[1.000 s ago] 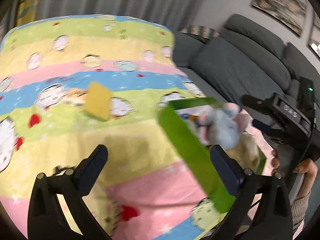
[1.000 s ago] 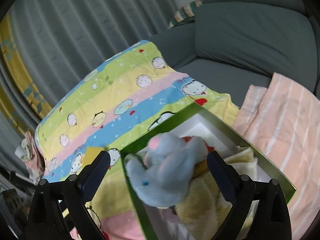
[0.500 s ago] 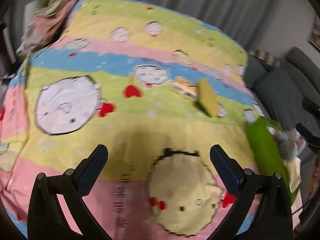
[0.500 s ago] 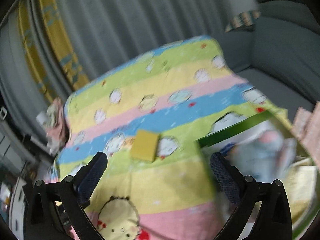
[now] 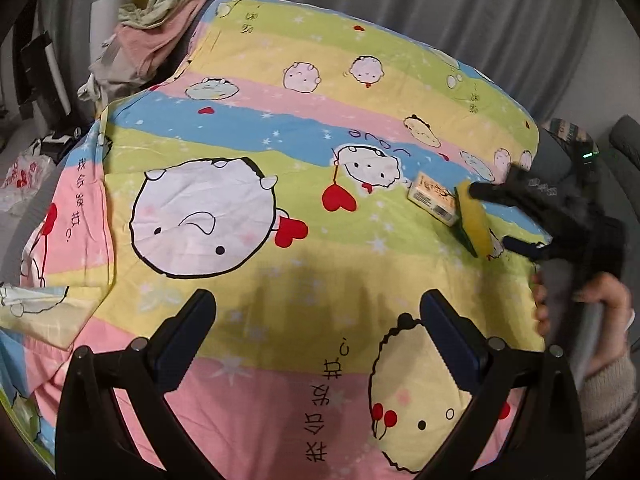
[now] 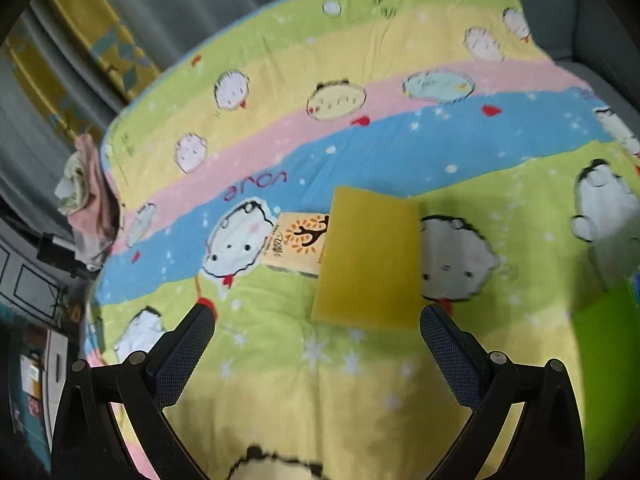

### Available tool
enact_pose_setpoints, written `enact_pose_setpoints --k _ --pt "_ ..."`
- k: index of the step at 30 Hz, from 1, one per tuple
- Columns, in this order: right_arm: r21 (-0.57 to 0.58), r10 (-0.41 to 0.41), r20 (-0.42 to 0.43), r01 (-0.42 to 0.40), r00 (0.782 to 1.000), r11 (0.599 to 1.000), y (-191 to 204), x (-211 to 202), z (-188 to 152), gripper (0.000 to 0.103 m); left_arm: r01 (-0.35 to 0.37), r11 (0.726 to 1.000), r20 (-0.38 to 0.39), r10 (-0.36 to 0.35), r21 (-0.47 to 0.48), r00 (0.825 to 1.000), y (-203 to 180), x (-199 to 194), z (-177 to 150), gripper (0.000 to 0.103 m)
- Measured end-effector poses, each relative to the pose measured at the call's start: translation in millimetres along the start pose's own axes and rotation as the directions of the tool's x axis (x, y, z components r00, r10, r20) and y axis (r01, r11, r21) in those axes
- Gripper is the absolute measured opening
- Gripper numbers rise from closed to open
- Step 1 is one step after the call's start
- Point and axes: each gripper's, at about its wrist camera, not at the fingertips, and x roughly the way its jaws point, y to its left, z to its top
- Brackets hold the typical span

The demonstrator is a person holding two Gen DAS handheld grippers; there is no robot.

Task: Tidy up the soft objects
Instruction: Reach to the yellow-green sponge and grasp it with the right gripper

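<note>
While the yellow sponge [image 6: 370, 258] is left lying flat on the striped cartoon sheet [image 6: 400, 40], its left edge overlapping a small printed packet [image 6: 298, 242], the right gripper [image 6: 318, 340] is held just short of it with jaws spread wide and nothing between them, apparently lined up so the sponge can be straddled. The left gripper [image 5: 318, 326] is likewise kept wide and empty over bare sheet at the near side, well apart from the sponge, probably to stay clear. A green box [image 6: 612, 332] is seen at the right edge, likely where soft things are gathered.

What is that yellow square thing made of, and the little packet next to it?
The flat yellow rectangular sponge looks like soft foam: matte face, and the left wrist view shows a dark green scrubbing layer on one side. The small beige printed packet beside it seems to be thin glossy plastic wrap, perhaps around tissues; that is uncertain.
</note>
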Motion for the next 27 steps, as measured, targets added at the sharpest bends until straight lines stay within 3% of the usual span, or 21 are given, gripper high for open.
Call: enact_pose_setpoints --k 5,11,14,16,18,24,27 --pt "-0.008 -0.117 -0.006 0.117 0.993 0.993 -9.2 29.0 1.3 0.103 0.009 1.0 0.0 -0.009 0.018 1.0 -1.9 -0.5 1.7 0.102" --pt "0.002 -0.099 0.014 0.099 0.995 0.995 -21.6 34.3 2.7 0.102 0.015 1.0 -0.008 -0.015 0.015 1.0 -0.2 -0.2 0.9 0.102" --pt "-0.005 -0.12 0.043 0.121 0.992 0.993 -26.5 27.8 3.5 0.078 0.021 1.0 -0.01 -0.02 0.015 1.0 -0.4 -1.2 -0.1 0.102" --pt "0.006 -0.133 0.033 0.133 0.991 0.991 -31.8 27.9 4.6 0.048 0.019 1.0 -0.007 -0.019 0.017 1.0 -0.6 -1.8 0.4 0.102" --pt "0.018 -0.147 0.032 0.146 0.989 0.989 -38.2 25.0 4.1 0.032 0.021 1.0 -0.006 -0.021 0.013 1.0 -0.3 -2.1 1.0 0.102" --pt "-0.027 -0.121 0.045 0.123 0.992 0.992 -36.0 -13.9 -9.1 0.03 0.033 0.999 -0.012 -0.033 -0.012 0.999 3.3 -2.0 2.8 0.102" --pt "-0.048 -0.049 0.035 0.051 0.998 0.998 -24.6 -39.5 -26.5 0.03 0.039 0.999 -0.01 -0.039 -0.021 0.999 4.5 -4.2 2.4 0.102"
